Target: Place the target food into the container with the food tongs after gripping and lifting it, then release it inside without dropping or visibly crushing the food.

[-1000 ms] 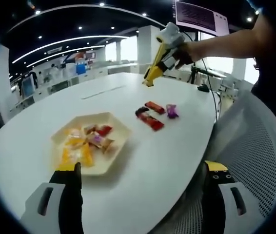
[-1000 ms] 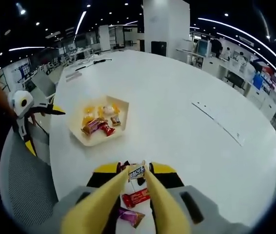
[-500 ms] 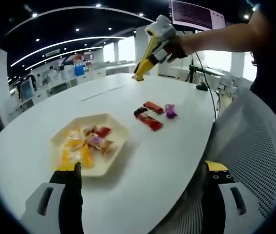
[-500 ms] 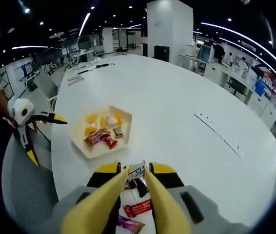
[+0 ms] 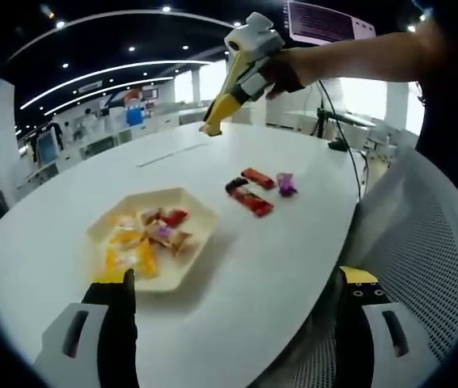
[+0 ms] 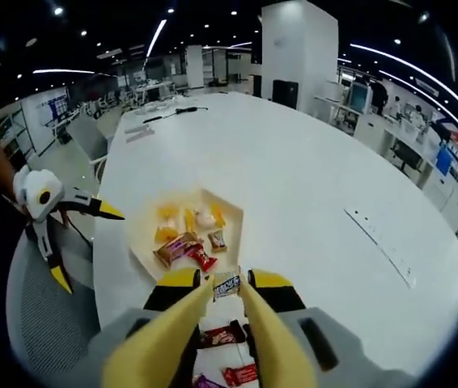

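Holding a small wrapped candy (image 6: 226, 284) between its yellow tips, my right tool (image 6: 227, 289) is closed on it in the air above the white worktop (image 6: 310, 202). Just beyond those tips sits the pale hexagonal tray (image 6: 144, 250), already carrying orange, red and brown wrapped sweets. On the near side of the tray from that tool, a few red and purple wrappers (image 6: 222, 335) lie loose on the worktop. My left tool (image 5: 233, 283) hangs wide open with nothing between its jaws, low at the worktop edge, close to the tray (image 5: 192, 202). Beyond the tray, the right tool (image 5: 213, 128) is raised in a hand (image 5: 282, 77).
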`<state>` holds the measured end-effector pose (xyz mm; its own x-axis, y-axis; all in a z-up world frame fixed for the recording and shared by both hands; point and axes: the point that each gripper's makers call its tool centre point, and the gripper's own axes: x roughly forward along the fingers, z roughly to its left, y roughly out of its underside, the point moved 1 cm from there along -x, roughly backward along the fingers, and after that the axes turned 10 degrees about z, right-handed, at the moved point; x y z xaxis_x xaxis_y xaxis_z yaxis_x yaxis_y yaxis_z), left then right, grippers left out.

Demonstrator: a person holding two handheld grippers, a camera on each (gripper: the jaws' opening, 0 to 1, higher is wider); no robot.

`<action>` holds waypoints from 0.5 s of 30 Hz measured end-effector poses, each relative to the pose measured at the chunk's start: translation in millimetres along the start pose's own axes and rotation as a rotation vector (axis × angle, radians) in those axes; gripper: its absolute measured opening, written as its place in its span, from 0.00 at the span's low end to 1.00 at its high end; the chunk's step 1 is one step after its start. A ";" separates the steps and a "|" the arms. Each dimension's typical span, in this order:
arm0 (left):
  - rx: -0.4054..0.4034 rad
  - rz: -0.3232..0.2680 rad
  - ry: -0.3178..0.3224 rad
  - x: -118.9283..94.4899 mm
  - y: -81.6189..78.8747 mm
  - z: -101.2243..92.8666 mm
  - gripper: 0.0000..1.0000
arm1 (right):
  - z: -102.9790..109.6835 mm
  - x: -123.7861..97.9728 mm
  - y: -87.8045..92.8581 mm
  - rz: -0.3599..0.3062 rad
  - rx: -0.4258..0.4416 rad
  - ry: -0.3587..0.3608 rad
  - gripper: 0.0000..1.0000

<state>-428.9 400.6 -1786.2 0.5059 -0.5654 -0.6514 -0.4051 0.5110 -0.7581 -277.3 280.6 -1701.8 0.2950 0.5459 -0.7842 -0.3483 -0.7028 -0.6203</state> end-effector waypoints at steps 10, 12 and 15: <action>-0.007 -0.016 -0.006 -1.6 -2.7 1.3 0.99 | 17.2 15.8 -26.2 -0.013 -0.030 -0.017 0.22; -0.014 -0.019 -0.008 -1.7 -2.3 2.2 0.99 | 21.5 20.0 -30.2 -0.012 -0.035 -0.023 0.22; -0.019 -0.023 -0.009 -2.3 -2.8 2.5 0.99 | 26.7 26.0 -34.9 -0.010 -0.040 -0.031 0.22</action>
<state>-427.0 402.1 -1782.5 0.5215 -0.5711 -0.6339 -0.4078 0.4858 -0.7731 -281.2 331.5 -1701.0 0.2704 0.5664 -0.7785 -0.3093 -0.7146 -0.6274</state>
